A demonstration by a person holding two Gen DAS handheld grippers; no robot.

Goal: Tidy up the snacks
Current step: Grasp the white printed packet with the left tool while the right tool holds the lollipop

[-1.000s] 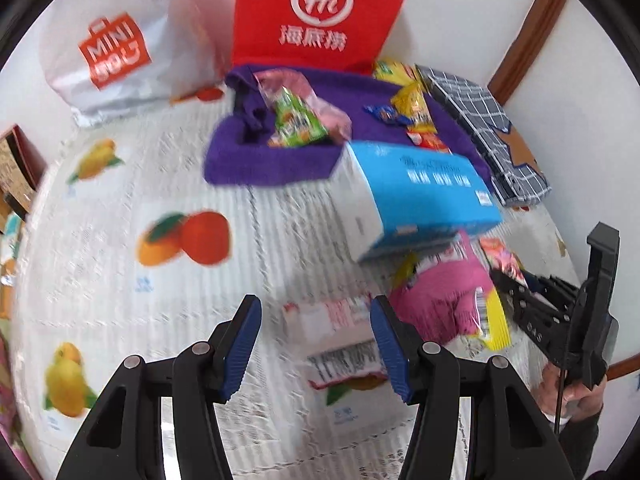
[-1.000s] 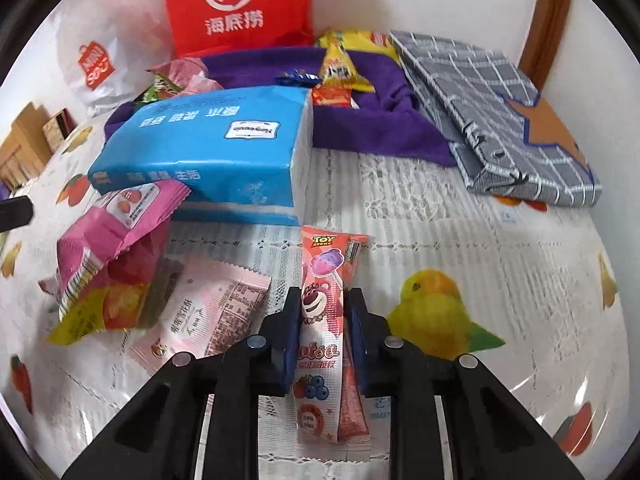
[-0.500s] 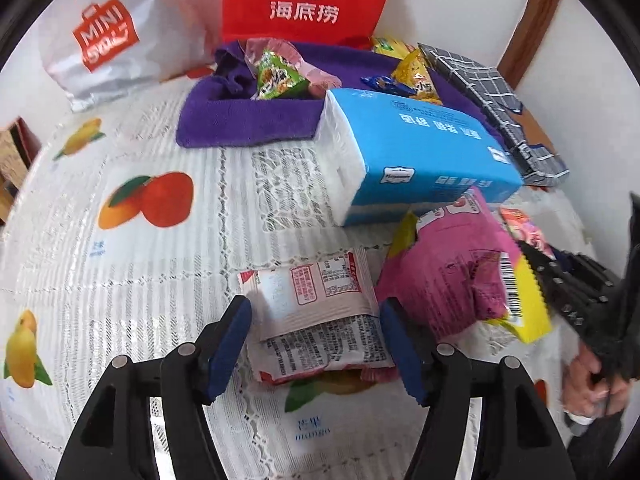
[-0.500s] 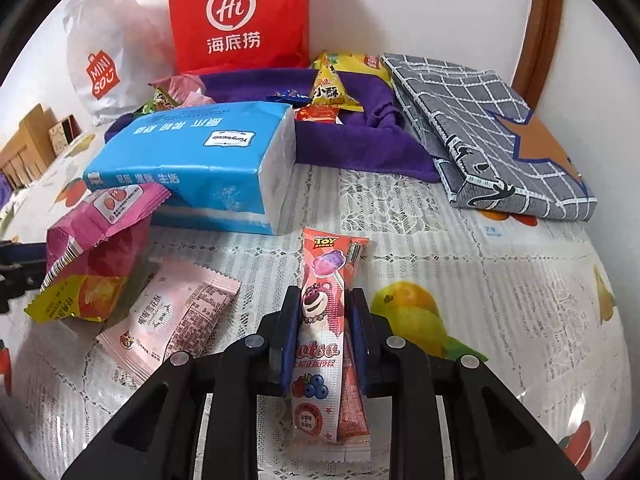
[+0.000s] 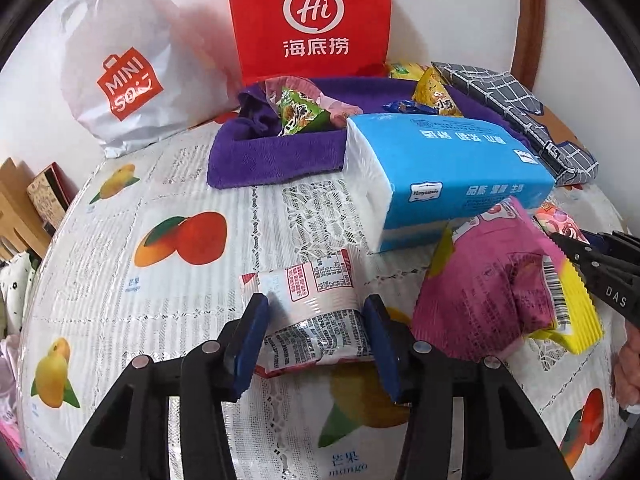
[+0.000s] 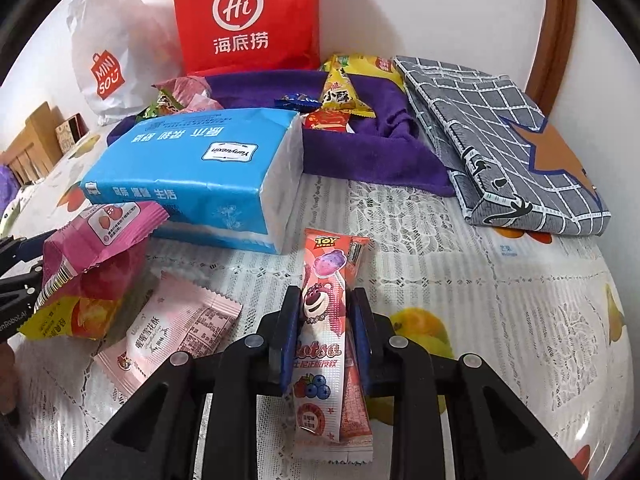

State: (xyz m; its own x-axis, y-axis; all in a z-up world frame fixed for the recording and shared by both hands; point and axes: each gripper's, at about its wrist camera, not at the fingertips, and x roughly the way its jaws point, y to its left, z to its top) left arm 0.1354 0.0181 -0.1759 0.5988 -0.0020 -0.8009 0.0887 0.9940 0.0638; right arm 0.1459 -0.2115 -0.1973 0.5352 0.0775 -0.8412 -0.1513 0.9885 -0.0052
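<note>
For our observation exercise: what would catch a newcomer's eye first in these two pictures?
Probably the red bag standing against the wall at the back, and the blue tissue pack lying mid-table in front of the purple cloth. Nearer, the right gripper clamps a pink Toy Story snack stick, while the left gripper has just been closing around a pale snack packet.

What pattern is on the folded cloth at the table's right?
Grey with a white grid and an orange star on the folded cloth; clearest in the right wrist view.
</note>
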